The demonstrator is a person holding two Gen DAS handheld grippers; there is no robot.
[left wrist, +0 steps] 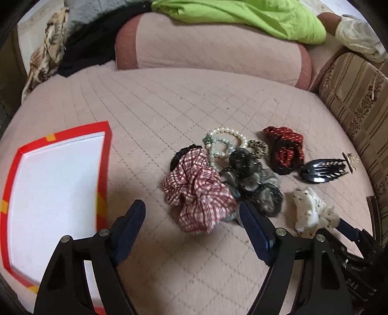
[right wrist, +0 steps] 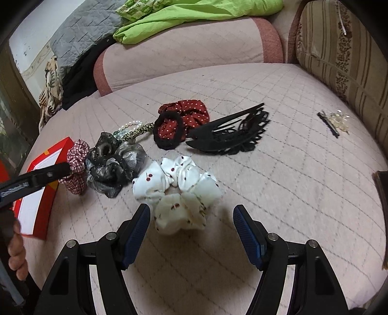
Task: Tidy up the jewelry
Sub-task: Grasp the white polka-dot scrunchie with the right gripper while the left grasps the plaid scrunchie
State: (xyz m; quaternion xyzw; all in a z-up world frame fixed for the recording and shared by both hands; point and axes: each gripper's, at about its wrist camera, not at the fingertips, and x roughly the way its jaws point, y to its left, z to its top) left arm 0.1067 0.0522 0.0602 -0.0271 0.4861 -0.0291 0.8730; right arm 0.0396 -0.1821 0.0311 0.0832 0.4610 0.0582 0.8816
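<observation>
While both tools hang over the quilted bed, the scene reads from largest to smallest as follows.

Bed: pink quilted cover (left wrist: 169, 101) with diamond stitching carries everything; a pink bolster (left wrist: 208, 46) lies at 12 o'clock, with a green cloth (left wrist: 242, 17) on it.
Striped cushion: brown and beige cushion (right wrist: 339, 53) at 2 o'clock in the right wrist view.
Red box: red-rimmed box (left wrist: 104, 155) with a white inside, at 9 o'clock in the left wrist view, nothing seen in it.
Left tool: left tool (left wrist: 191, 215) stands partly open, its blue pads either side of the near edge of the plaid scrunchie (left wrist: 198, 191); whether the pads touch it cannot be told.
Right tool: right tool (right wrist: 191, 218) is wide open with the white cherry-print scrunchie (right wrist: 179, 191) between its fingertips, pads not pressing on it.
Jewelry pile: grey sheer scrunchie (left wrist: 252, 179) touches the plaid one; pearl bracelets (left wrist: 223, 143) lie at 12 o'clock of them, beside a leopard-print hair tie (left wrist: 258, 146).
Red dotted scrunchie: red dotted scrunchie (right wrist: 184, 116) with a black hair tie (right wrist: 167, 130) on it.
Black hair claw: black hair claw (right wrist: 230, 135) at 3 o'clock of the red one.
Small clip: clear-flowered hair clip (right wrist: 337, 121) lies well apart, near the cushion.
Writing: a few letters on the tool body at 4 o'clock in the left wrist view, too small to read surely.
</observation>
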